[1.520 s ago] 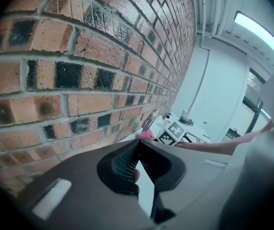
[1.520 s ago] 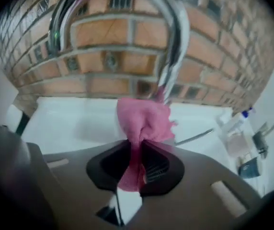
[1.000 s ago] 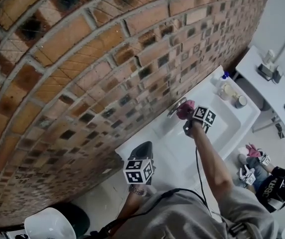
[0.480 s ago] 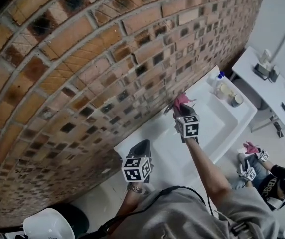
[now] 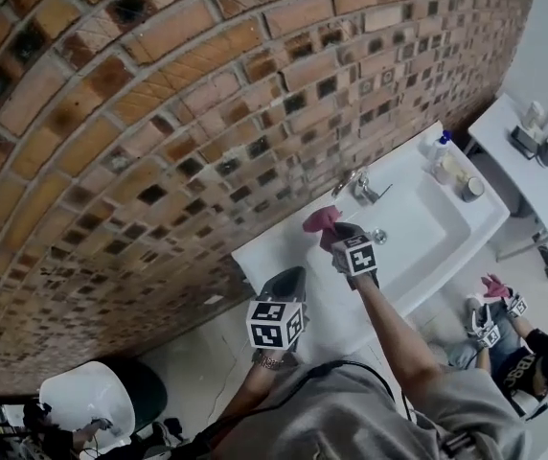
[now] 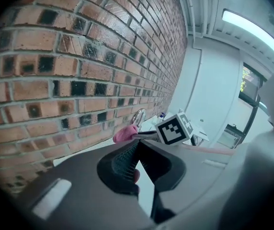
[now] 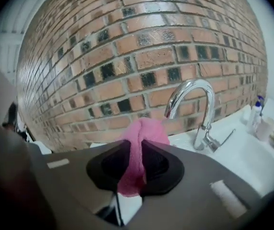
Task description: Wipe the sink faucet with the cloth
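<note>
One pink cloth (image 7: pixel 142 138) is the only cloth in view: soft, bunched into a rounded wad, with a fold running down its middle. It is pinched between the two black ribbed pads of the right gripper (image 7: pixel 139 150), bulging above them and hanging a little below. In the head view the cloth (image 5: pixel 319 220) sits over the sink's flat back ledge, near the faucet (image 5: pixel 360 186) but apart from it, on the side toward the left gripper.

One faucet (image 7: pixel 208 119) stands on the sink: polished chrome, a tall arched gooseneck spout with a thin straight lever sticking out at its base. One white sink (image 5: pixel 418 230) with a rectangular basin is set against a wall (image 5: pixel 159 113) of rough red-brown brick with dark patches.

Two grippers show, each carrying one cube with square black-and-white markers. The left gripper (image 5: pixel 286 278) hangs by the sink's near end, well away from the faucet; in its own view the left gripper (image 6: pixel 138 145) has its jaw tips pressed together with nothing between them.

One blue-capped bottle (image 5: pixel 443 144) stands at the sink's far end.
</note>
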Demonstrator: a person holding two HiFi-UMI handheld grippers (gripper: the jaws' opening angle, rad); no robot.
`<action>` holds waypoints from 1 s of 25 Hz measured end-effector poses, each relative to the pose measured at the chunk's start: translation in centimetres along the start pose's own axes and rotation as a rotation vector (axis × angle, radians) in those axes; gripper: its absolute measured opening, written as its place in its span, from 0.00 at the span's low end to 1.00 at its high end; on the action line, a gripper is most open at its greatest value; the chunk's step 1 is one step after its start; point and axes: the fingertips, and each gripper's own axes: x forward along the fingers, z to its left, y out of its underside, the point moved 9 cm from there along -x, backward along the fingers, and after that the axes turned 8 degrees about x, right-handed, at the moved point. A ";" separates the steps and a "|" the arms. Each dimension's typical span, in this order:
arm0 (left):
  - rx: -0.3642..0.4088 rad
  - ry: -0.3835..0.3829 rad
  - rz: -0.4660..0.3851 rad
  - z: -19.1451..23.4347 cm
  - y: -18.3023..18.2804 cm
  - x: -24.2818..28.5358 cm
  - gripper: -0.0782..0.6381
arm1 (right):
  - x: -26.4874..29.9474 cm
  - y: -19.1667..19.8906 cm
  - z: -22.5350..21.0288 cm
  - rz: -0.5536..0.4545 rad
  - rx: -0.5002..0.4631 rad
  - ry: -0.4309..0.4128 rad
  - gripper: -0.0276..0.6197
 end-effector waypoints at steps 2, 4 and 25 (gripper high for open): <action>-0.006 -0.018 0.014 -0.1 1.1 -1.0 0.14 | -1.6 0.2 1.7 -0.057 0.112 -0.024 0.14; -0.013 -0.025 0.023 0.2 2.0 -1.4 0.14 | -3.4 0.4 3.5 -0.097 0.185 -0.028 0.14; -0.005 0.083 -0.007 -6.5 15.3 -21.6 0.14 | -24.8 19.9 28.9 -0.125 0.089 0.077 0.15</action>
